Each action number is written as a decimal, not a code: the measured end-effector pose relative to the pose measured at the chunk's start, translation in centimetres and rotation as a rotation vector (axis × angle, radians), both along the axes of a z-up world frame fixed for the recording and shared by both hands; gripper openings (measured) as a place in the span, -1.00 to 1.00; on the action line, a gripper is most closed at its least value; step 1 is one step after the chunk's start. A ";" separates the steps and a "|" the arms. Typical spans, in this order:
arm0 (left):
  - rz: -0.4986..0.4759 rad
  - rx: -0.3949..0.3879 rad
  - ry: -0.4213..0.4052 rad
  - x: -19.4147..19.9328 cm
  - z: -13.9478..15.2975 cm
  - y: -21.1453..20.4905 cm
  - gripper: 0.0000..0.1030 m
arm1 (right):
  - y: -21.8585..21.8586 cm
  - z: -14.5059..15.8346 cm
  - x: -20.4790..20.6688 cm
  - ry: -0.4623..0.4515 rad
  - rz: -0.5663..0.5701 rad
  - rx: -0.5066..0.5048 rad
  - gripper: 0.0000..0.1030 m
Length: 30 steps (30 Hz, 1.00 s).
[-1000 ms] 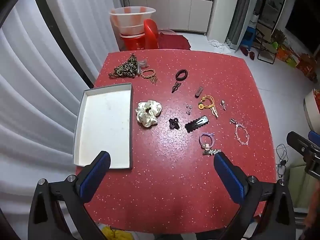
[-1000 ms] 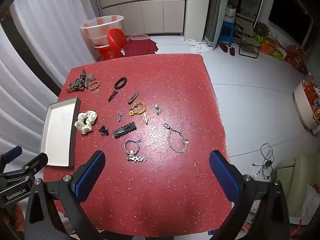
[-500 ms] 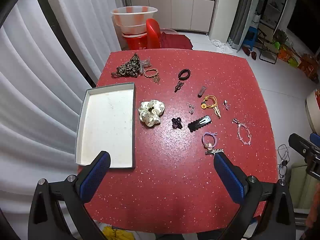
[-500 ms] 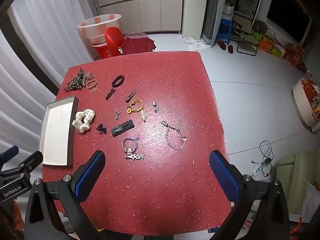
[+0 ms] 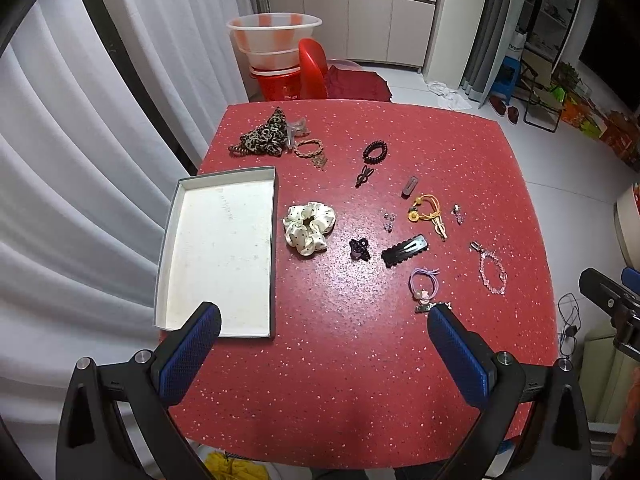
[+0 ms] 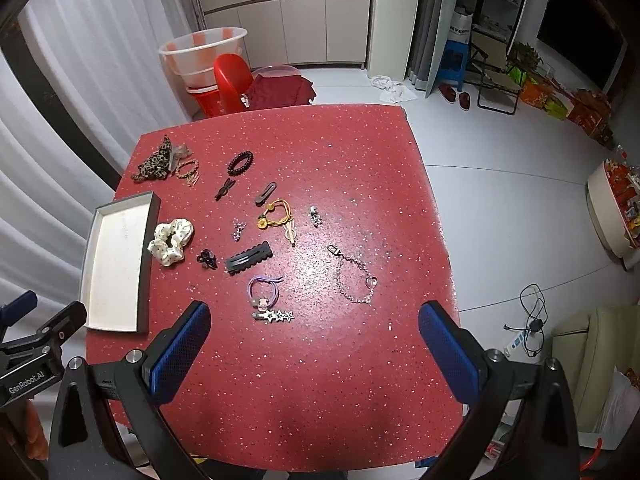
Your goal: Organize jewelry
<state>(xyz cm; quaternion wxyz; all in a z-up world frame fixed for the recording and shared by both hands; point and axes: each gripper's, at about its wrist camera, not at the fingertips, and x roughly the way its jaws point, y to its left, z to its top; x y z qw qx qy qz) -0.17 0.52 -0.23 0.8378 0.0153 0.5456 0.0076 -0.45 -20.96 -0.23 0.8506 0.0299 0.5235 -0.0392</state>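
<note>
A red speckled table (image 5: 360, 360) (image 6: 340, 380) holds an empty white tray (image 5: 218, 256) (image 6: 114, 264) at its left. Scattered beside it are a white dotted scrunchie (image 5: 309, 227) (image 6: 171, 241), a black snap clip (image 5: 404, 250) (image 6: 248, 258), a purple hair tie (image 5: 423, 283) (image 6: 263, 291), a star clip (image 6: 274, 316), a yellow hair tie (image 5: 425, 208) (image 6: 276, 214), a bead bracelet (image 5: 493, 268) (image 6: 356, 280), a black coil tie (image 5: 375, 152) (image 6: 240, 163) and a leopard scrunchie (image 5: 264, 140) (image 6: 154, 164). My left gripper (image 5: 324, 344) and right gripper (image 6: 316, 340) are both open and empty, high above the table's near edge.
A red chair (image 5: 312, 72) and stacked plastic basins (image 5: 274, 40) stand behind the table. White curtains (image 5: 60, 160) hang along the left. A cable (image 6: 532, 320) lies on the white floor to the right. Cabinets (image 6: 300, 24) line the far wall.
Both grippers have pulled back and risen slightly, so the table looks a little smaller and lower in view. Nothing on the table has moved.
</note>
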 end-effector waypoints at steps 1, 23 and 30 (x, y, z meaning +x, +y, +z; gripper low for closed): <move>0.001 0.000 0.000 0.0 0.0 0.0 1.00 | 0.0 0.0 0.0 0.000 0.000 0.001 1.00; 0.001 0.003 0.004 0.2 -0.1 0.1 1.00 | -0.4 -0.1 0.5 0.001 -0.005 0.004 1.00; 0.000 0.004 0.004 0.2 -0.1 0.1 1.00 | -0.4 -0.1 0.5 0.001 -0.008 0.004 1.00</move>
